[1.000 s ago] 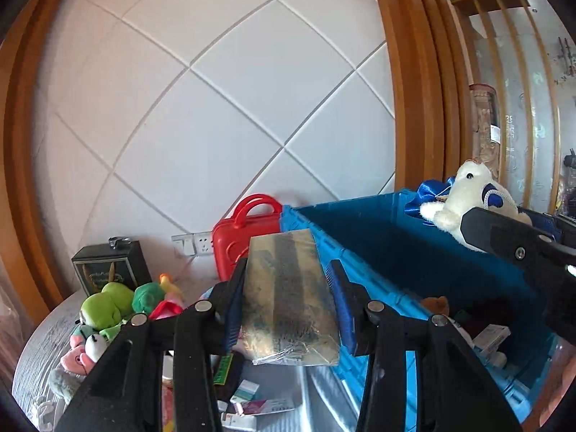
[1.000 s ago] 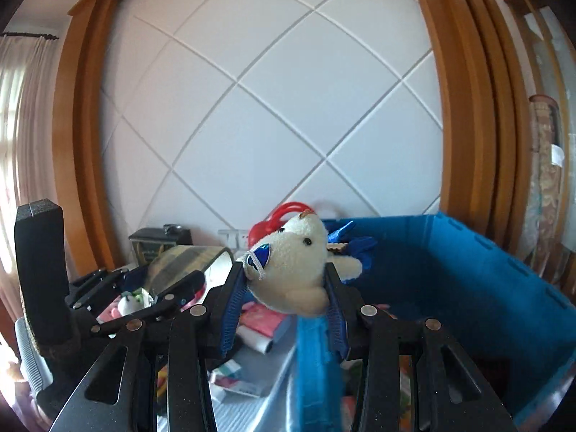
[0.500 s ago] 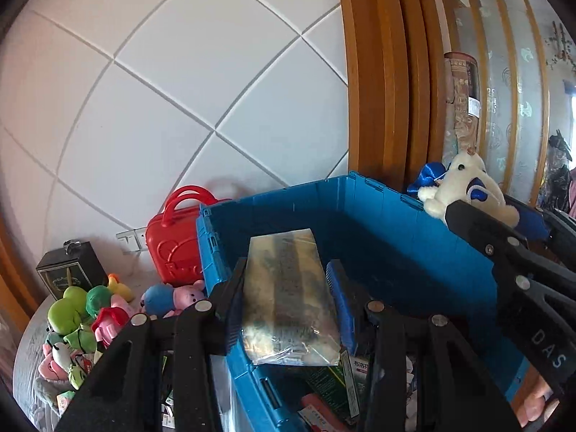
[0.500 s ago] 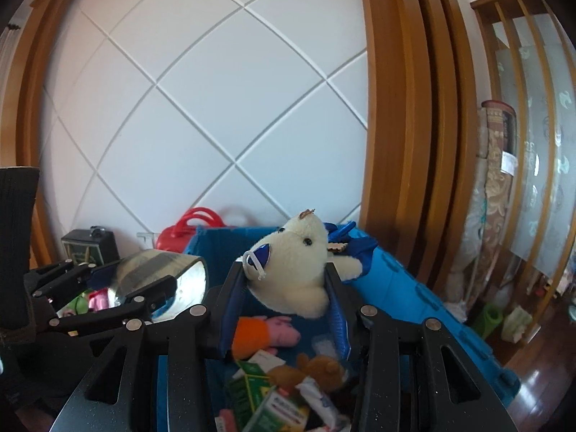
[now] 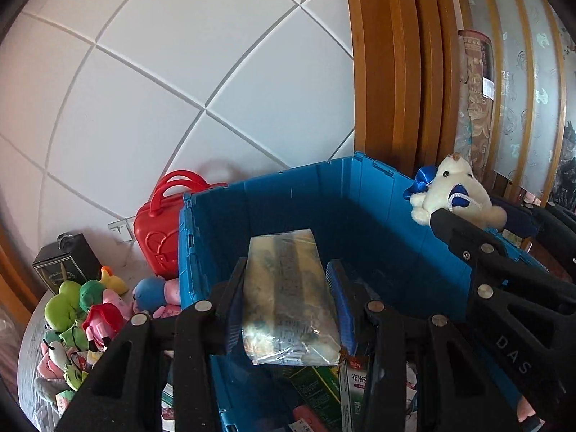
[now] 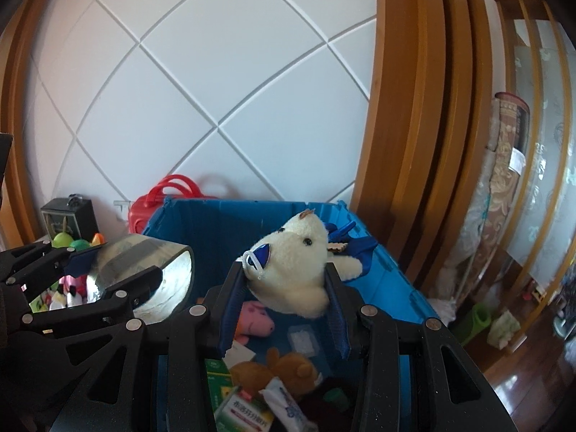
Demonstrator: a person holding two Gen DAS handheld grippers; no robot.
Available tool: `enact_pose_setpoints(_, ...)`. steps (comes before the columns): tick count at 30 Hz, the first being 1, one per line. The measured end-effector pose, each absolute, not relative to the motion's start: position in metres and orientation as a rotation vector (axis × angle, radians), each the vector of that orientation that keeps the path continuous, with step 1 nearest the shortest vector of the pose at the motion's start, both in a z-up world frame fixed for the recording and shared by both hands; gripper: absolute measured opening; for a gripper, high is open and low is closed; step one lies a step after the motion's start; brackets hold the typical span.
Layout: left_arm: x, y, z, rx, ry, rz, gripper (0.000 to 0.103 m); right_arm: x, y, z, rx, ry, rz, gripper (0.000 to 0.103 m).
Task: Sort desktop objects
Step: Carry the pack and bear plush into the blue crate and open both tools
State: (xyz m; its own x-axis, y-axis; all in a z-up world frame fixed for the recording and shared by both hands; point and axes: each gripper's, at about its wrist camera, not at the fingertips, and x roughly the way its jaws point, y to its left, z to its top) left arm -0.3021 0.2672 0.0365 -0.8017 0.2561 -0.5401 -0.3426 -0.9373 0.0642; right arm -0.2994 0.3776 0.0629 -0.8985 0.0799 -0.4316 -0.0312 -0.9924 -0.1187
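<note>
1. White quilted wall panels and orange wood trim are filling the far background in the left wrist view, above a blue bin (image 5: 360,208).
2. In this view the left gripper (image 5: 288,298) is clenching a silvery packet (image 5: 288,298), which is hanging over the near left part of the bin.
3. The packet looks slick and is being pinched only at its sides, so it is risking slipping out early; because it is sitting close to the bin's left wall, it could be landing on the rim or on the toys (image 5: 86,309) outside.
4. At the right, a white bear (image 5: 457,194) is riding in the right gripper (image 5: 478,216), over the bin's right edge.
5. In the right wrist view the same wall is standing behind the bin (image 6: 388,280), with a red case (image 6: 169,190) at far left.
6. Here the right gripper (image 6: 284,284) is grasping the bear (image 6: 295,270) by its head, above the bin's inside.
7. The bear is soft and compressed, so it could be clinging to a pad on release instead of dropping.
8. The left gripper (image 6: 118,266) and packet (image 6: 151,270) are hanging just beside it at the left; the two tools could be colliding if both are lowering together.
</note>
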Motion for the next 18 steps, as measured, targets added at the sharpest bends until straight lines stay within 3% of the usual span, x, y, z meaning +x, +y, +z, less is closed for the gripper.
enact_pose_setpoints(7,-0.310,0.274,0.034,-0.795,0.224,2.684,0.045,-0.323,0.391,0.052,-0.763,-0.146,2.975,0.046)
enact_pose_setpoints(9,-0.307,0.276,0.035,-0.769,0.261,2.718,0.054,-0.324,0.394,0.050,-0.767,-0.147,2.952,0.065)
enact_pose_setpoints(10,-0.306,0.277,0.036,-0.760,0.270,2.724,0.056,-0.324,0.396,0.050,-0.763,-0.151,2.928,0.070)
enact_pose_setpoints(12,-0.304,0.273,0.039,-0.764,0.255,2.714,0.066,-0.321,0.404,0.051,-0.747,-0.129,2.886,0.091)
enact_pose_setpoints(15,-0.298,0.264,0.042,-0.736,0.232,2.722,0.080,-0.314,0.416,0.054,-0.729,-0.085,2.867,0.102)
enact_pose_setpoints(18,-0.291,0.259,0.045,-0.714,0.234,2.734,0.080,-0.304,0.418,0.059,-0.708,-0.076,2.880,0.103)
